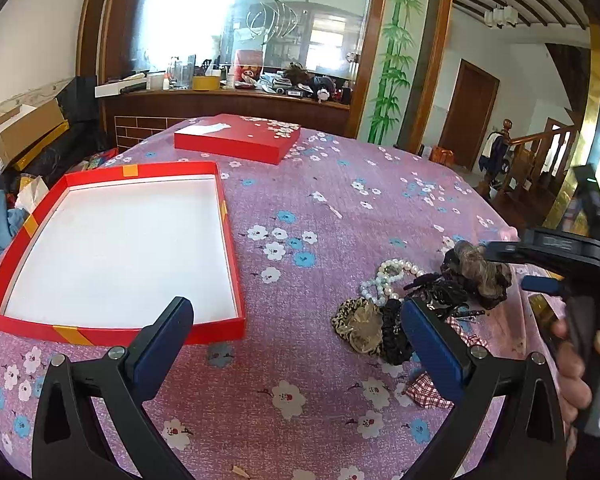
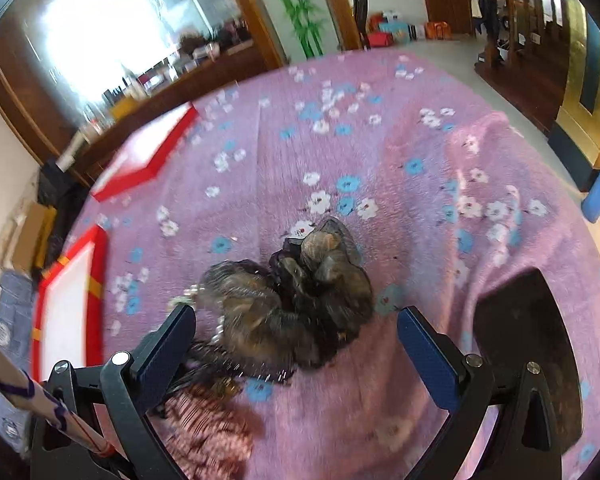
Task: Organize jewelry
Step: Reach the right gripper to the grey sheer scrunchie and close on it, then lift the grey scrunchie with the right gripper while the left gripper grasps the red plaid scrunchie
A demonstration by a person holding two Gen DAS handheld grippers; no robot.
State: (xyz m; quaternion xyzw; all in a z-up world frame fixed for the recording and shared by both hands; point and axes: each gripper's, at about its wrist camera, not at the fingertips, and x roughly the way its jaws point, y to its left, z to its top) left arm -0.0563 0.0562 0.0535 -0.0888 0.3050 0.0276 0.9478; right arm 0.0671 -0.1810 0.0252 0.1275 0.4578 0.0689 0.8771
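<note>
Right gripper [image 2: 296,336] spread wide, empty, brown scrunchie [image 2: 300,300] lying just ahead between its fingers; left gripper [image 1: 296,332] gaping too.

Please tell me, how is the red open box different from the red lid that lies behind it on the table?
The open box lies mouth up and shows a bare white inside; the lid lies closed side up and shows a red top with white blossoms. The box has yellow bands on its rim; none show on the lid. The box is nearer the left gripper; the lid lies farther back. Both are red, flat, rectangular, and rest on the pink flowered cloth.
</note>
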